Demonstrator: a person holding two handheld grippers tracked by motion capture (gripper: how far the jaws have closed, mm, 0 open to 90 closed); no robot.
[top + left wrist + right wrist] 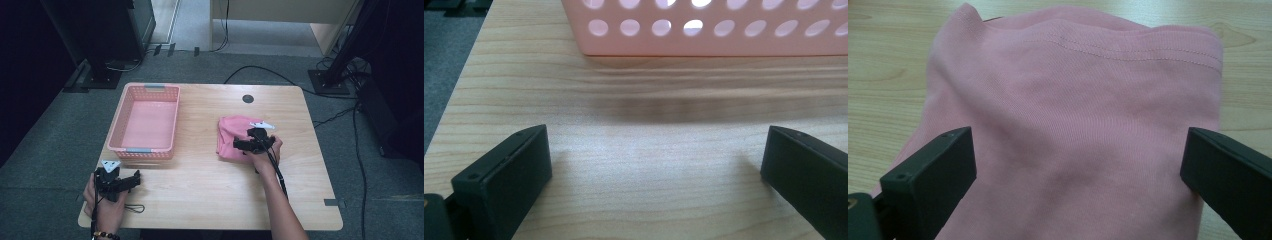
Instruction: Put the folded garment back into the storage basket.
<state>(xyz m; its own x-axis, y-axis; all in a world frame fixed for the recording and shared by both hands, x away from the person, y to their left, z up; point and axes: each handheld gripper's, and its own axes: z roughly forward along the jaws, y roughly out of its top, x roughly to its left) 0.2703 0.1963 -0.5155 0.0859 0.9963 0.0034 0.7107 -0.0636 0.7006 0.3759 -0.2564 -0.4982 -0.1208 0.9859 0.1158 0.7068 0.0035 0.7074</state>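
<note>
At the worktop's point(210, 190) near-left corner the left hand-held gripper point(131, 181) rests with its jaws spread wide and nothing between them, pointing at the near wall of the basket point(116, 131), which stands by the left edge and looks empty. Toward the right edge, the cloth point(231, 136) lies folded on the bare wood, and the right hand-held gripper point(241, 145) sits over it, jaws wide to either side of the fabric without closing on it. The work seems barely begun: the cloth is not yet grasped, and carrying it across into the basket is probably all left to do.
</note>
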